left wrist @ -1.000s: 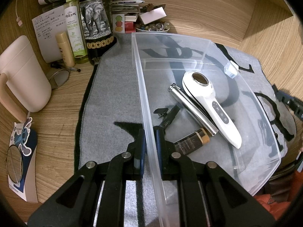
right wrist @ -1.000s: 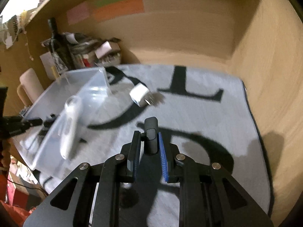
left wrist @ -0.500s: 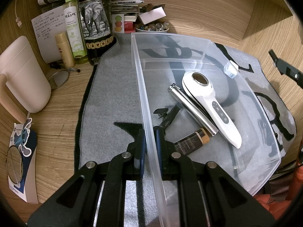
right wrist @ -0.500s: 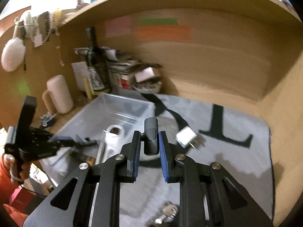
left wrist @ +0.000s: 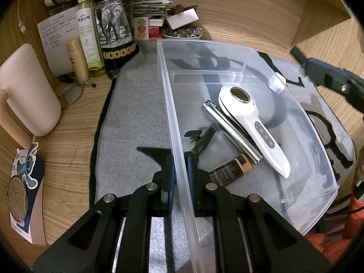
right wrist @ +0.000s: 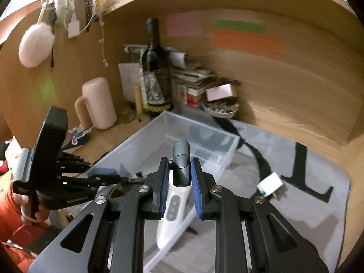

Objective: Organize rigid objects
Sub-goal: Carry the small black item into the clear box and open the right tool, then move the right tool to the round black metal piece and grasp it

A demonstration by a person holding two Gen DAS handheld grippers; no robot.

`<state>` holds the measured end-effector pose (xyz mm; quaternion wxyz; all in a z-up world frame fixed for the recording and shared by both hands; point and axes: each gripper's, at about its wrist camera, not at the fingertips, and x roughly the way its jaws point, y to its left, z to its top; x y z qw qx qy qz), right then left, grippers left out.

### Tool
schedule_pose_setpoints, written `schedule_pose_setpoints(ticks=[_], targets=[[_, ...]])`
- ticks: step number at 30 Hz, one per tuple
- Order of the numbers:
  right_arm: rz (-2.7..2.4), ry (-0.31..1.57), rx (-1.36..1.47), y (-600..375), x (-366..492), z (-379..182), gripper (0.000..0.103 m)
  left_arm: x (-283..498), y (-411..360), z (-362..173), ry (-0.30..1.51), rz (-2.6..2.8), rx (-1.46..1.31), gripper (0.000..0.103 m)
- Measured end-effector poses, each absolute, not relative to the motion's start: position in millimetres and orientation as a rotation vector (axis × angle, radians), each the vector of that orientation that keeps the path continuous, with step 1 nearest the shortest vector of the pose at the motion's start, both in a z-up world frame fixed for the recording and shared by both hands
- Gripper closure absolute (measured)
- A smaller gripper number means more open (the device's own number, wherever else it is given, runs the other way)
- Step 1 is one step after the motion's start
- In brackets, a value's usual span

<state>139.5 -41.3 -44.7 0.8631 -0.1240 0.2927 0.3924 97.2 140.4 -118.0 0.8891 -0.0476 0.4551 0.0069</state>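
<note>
The clear plastic bin [left wrist: 227, 52] stands on a grey felt mat [left wrist: 136, 104] with big black letters, on a wooden desk [left wrist: 68, 136]. The left gripper [left wrist: 180, 170] is closed on the long near wall of the bin: one blue pad is outside the wall and the other inside, and the wall is pressed between them. Inside the bin lie a white handheld device [left wrist: 252, 125] with a round dark head and small buttons, a silver metal tube [left wrist: 229, 129] that touches its side, a small dark bottle [left wrist: 229, 169] with a brown cap near the gripper, and a black clip-like piece [left wrist: 200, 141] beside the tube. The right gripper [right wrist: 180, 175] is above the bin, and it holds a small dark grey object [right wrist: 181, 159] narrowly between its blue pads; the object stands upright and sticks out past the fingertips. I cannot tell what this object is. A white charger plug [right wrist: 270, 184] lies on the mat outside the bin, to the right in the right wrist view. Behind the bin, against the wooden wall, there are a dark wine bottle [left wrist: 113, 29] with an elephant label, a green spray bottle [left wrist: 87, 34], a pale mug [left wrist: 27, 91] and a small bowl [left wrist: 182, 33] with little items.
</note>
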Motion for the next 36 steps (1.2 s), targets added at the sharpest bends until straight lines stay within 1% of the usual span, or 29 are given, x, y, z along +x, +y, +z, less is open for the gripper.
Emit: schedule_pose_setpoints(ticks=[11, 16, 21, 23, 24, 25, 27, 32, 34, 36], targets=[[0.895, 0.724, -0.362, -3, 141, -76, 0.085, 98, 137, -117, 0.941, 0.009, -0.098, 0.092], [0.921, 0.776, -0.458, 12, 139, -89, 0.085, 98, 138, -117, 0.94, 0.006, -0.097, 0.092], [0.924, 0.801, -0.476, 14, 138, -93, 0.085, 97, 138, -117, 0.94, 0.007, -0.098, 0.092], [0.913, 0.808, -0.477, 14, 140, -92, 0.084, 97, 138, -117, 0.94, 0.007, -0.098, 0.092], [0.905, 0.81, -0.476, 14, 140, -92, 0.077, 97, 138, -117, 0.94, 0.007, -0.098, 0.092], [0.901, 0.809, -0.47, 12, 141, -91, 0.066, 98, 138, -117, 0.941, 0.007, -0.098, 0.092], [0.891, 0.782, -0.456, 9, 140, -87, 0.057, 97, 138, -117, 0.94, 0.007, -0.098, 0.092], [0.869, 0.73, -0.441, 0, 138, -75, 0.056, 97, 138, -117, 0.94, 0.007, -0.098, 0.092], [0.854, 0.712, -0.434, -4, 138, -70, 0.044, 97, 138, -117, 0.94, 0.007, -0.098, 0.092], [0.836, 0.685, -0.418, -10, 137, -65, 0.038, 97, 138, -117, 0.94, 0.007, -0.097, 0.092]])
